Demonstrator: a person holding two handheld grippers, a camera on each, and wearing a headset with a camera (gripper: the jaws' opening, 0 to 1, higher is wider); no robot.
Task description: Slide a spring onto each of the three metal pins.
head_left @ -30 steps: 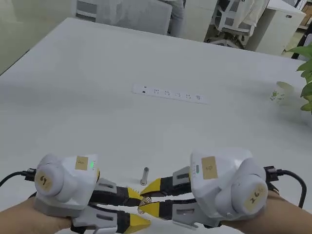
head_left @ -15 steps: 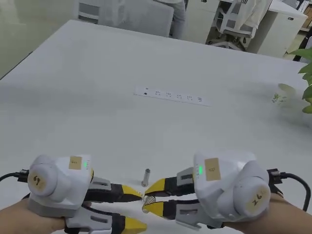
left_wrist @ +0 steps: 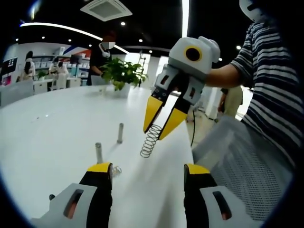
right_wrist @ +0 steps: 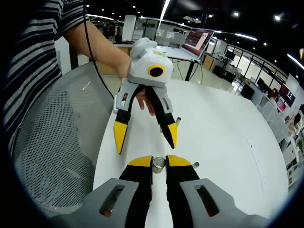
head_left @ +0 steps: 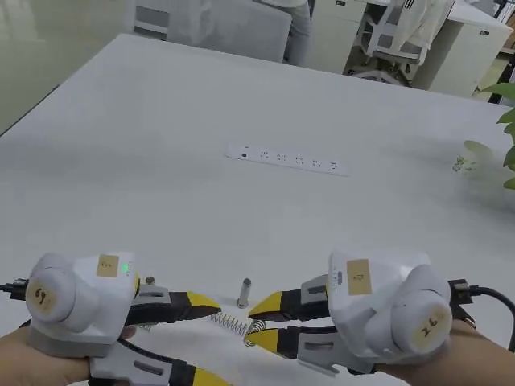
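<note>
The right hand-held gripper [head_left: 254, 325] is pinching one end of a spring [head_left: 232, 323]. The spring's long axis is lying nearly level and pointing across at the left hand-held gripper [left_wrist: 148, 169], which is hanging open and empty close by the free end. The nearest metal pin [head_left: 245, 292] is standing upright on the bench [head_left: 161, 161] just beyond the spring and closer to the right side, so I reckon the spring is needing a turn to upright first. The right one's round cap [head_left: 425, 322] is showing what looks like 26, while the tan stickers [head_left: 359, 277] are proving too small to read.
</note>
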